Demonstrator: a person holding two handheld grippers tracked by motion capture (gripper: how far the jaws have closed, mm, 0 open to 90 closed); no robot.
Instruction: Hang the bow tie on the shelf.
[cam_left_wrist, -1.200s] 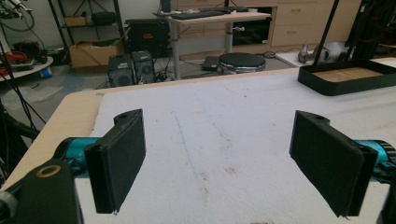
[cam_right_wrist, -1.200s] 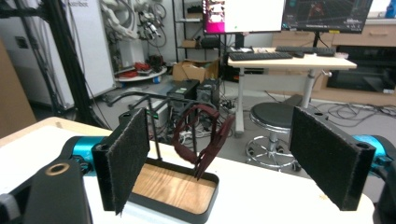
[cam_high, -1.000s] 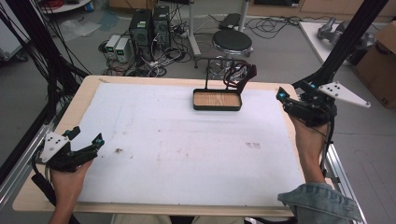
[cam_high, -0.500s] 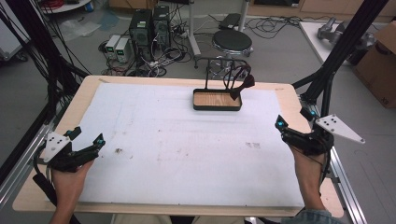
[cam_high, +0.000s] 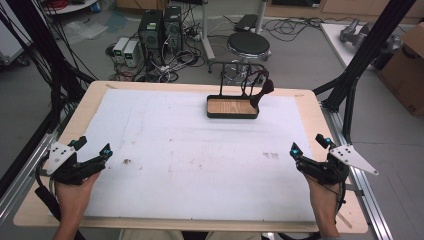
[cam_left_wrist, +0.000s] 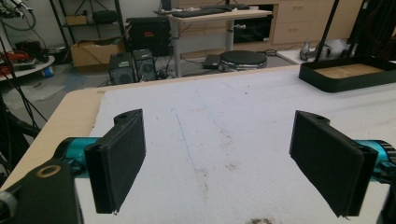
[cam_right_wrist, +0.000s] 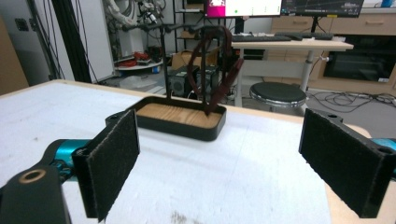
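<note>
Wooden-floored tray (cam_high: 233, 106) far beyond both open tongs (cam_high: 92, 148) (cam_high: 310, 144).

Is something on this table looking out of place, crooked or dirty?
Mostly tidy. The dark strap hangs askew from the rack, its end leaning into the tray. Small dark stains mark the white mat.
</note>
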